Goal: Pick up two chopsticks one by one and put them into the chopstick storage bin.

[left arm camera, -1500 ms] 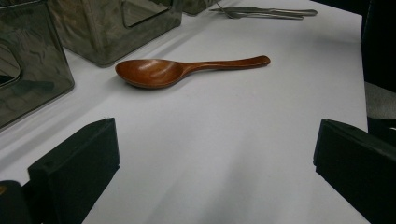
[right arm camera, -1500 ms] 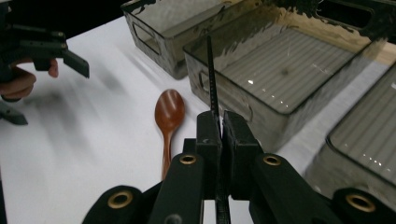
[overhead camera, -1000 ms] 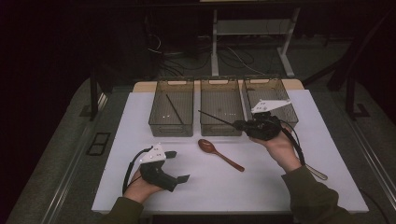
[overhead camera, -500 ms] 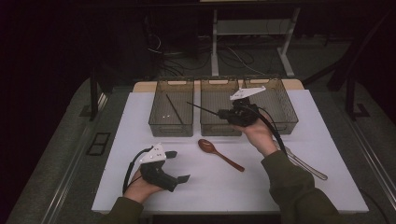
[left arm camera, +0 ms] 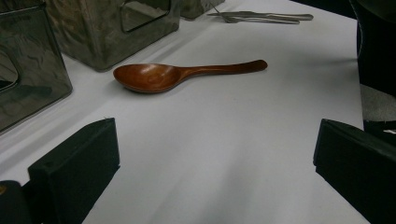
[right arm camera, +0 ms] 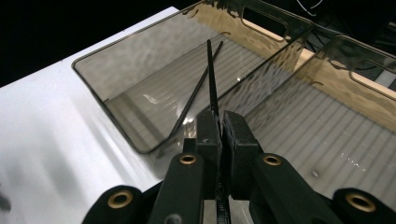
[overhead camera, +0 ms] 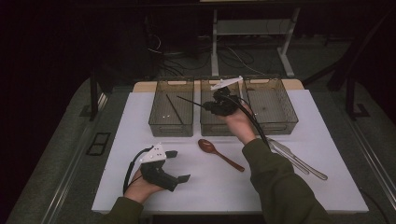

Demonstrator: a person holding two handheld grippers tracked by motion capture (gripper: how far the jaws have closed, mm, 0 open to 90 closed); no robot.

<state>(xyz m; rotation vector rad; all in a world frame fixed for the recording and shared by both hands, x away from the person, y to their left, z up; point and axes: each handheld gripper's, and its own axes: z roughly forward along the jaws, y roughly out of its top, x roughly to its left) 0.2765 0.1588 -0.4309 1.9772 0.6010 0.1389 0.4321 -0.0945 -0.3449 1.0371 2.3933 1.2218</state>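
Nearest, the left gripper (overhead camera: 173, 165) is resting on the white table (overhead camera: 140, 126), jaws spread wide. Beyond it a wooden spoon (overhead camera: 219, 153) is lying. Farther off, the right gripper (overhead camera: 208, 106) is pinching a thin black stick (right arm camera: 212, 91), probably a chopstick, over the left bin (overhead camera: 171, 122).

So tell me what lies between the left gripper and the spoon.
Nothing: in the left gripper view, bare white table runs from the open left gripper to the wooden spoon. The high view shows the same gap.
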